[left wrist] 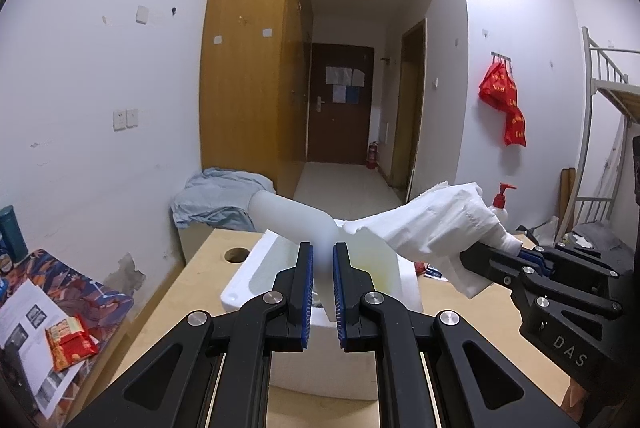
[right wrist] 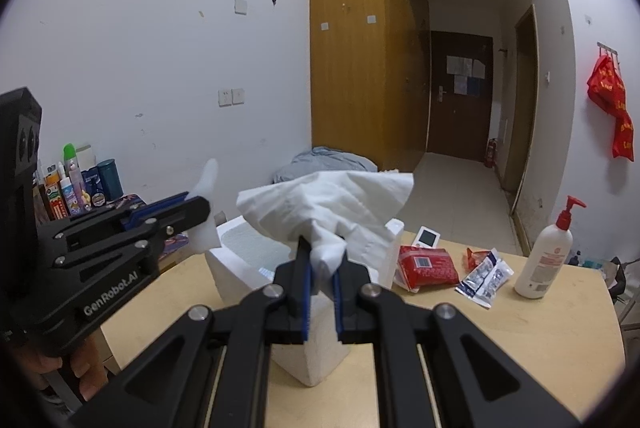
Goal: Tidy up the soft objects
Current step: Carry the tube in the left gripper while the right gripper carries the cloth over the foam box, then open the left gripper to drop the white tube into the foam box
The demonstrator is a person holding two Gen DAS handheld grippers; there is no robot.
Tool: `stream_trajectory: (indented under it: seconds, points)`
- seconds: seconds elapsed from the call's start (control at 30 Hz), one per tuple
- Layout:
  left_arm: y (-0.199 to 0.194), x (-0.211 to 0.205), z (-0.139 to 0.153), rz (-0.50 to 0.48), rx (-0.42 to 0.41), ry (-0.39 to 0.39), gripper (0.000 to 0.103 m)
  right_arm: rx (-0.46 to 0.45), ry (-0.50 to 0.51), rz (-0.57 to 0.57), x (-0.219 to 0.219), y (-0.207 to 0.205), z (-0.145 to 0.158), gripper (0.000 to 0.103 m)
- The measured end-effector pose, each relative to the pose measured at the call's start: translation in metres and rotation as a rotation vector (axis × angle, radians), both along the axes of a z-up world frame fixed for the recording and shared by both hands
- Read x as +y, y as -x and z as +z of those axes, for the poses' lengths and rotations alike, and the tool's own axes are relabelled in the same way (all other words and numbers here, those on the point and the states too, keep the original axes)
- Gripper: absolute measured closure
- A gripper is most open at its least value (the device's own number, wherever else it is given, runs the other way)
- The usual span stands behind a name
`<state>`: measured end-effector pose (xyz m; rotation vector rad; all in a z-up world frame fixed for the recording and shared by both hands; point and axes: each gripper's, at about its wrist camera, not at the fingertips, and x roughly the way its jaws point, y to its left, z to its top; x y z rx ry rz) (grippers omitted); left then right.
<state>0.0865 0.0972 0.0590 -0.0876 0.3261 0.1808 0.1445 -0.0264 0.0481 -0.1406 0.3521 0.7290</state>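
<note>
The left gripper (left wrist: 323, 270) is clenched on a white sock (left wrist: 292, 214), and the right gripper (right wrist: 322, 270) is clenched on a bunch of soft white paper (right wrist: 328, 203). Both are held up over the white foam box (left wrist: 256, 280) in the middle of the worktop (right wrist: 540, 332), probably so the soft things can drop inside (the box is open on top). Pinching each one at an end lets the rest hang free.

The right wrist view shows a red packet (right wrist: 428, 266), a small silver packet (right wrist: 486, 276) and a pump bottle (right wrist: 546, 256) near the far right edge. The left wrist view instead shows a round hole (left wrist: 237, 255) in the worktop by its far left corner.
</note>
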Motion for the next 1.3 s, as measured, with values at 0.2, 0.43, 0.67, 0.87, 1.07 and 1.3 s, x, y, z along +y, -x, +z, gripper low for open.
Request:
stream_trajectory:
  seconds: [0.2, 0.43, 0.67, 0.87, 1.07, 1.3]
  points:
    - [-0.024, 0.008, -0.007, -0.015, 0.034, 0.018, 0.093, 0.023, 0.006, -0.013, 0.004, -0.016, -0.004, 0.091]
    - [-0.053, 0.013, -0.015, -0.049, 0.075, 0.029, 0.093, 0.033, 0.012, -0.039, 0.006, -0.027, -0.007, 0.091]
    - [-0.072, 0.019, -0.027, -0.051, 0.108, 0.03, 0.093, 0.051, 0.013, -0.059, 0.006, -0.037, -0.012, 0.091]
    - [-0.082, 0.021, -0.033, -0.054, 0.126, 0.023, 0.092, 0.059, 0.011, -0.068, 0.006, -0.041, -0.012, 0.091]
    - [-0.088, 0.019, -0.036, -0.05, 0.133, 0.019, 0.09, 0.062, 0.01, -0.075, 0.005, -0.041, -0.012, 0.092]
    - [-0.09, 0.014, -0.038, -0.039, 0.132, -0.016, 0.078, 0.065, 0.01, -0.09, 0.002, -0.044, -0.012, 0.091]
